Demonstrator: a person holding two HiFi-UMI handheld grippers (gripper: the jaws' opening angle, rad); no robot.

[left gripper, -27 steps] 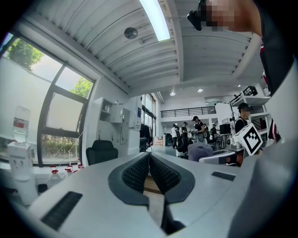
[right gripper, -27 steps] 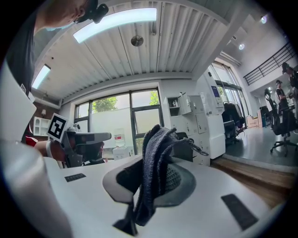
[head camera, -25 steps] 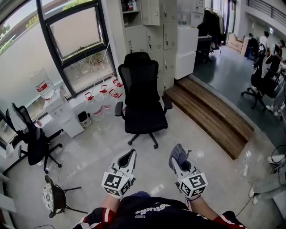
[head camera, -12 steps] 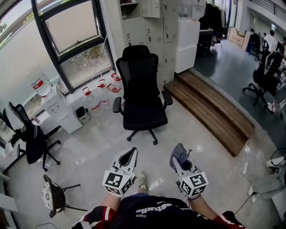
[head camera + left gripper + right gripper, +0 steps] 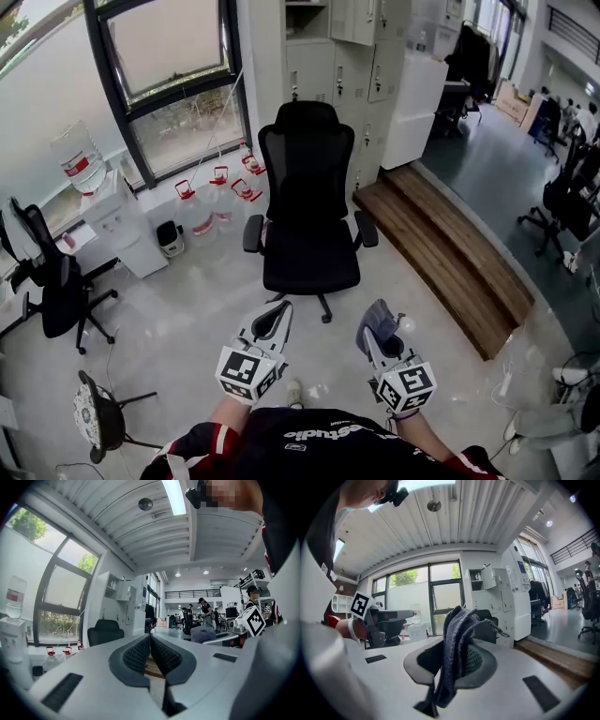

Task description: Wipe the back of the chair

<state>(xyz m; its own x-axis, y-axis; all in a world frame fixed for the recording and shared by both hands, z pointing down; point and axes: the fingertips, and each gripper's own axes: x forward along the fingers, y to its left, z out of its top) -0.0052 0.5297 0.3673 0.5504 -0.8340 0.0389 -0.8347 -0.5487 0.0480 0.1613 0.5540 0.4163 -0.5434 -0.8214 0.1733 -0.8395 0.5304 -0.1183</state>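
Ahead on the glossy pale floor (image 5: 187,309), well apart from both claws, stands the black office chair (image 5: 309,244), its seat facing the person. Wiping has not begun; this looks like the approach. The right claw (image 5: 378,328) is clamped on a dark grey cloth (image 5: 452,658); the left claw (image 5: 150,644) is pressed together on nothing. Next, I judge, the cloth must reach the backrest (image 5: 307,159), whose rear probably faces the window (image 5: 173,84) and lockers (image 5: 347,56). A wooden step (image 5: 441,244) lies to the right.
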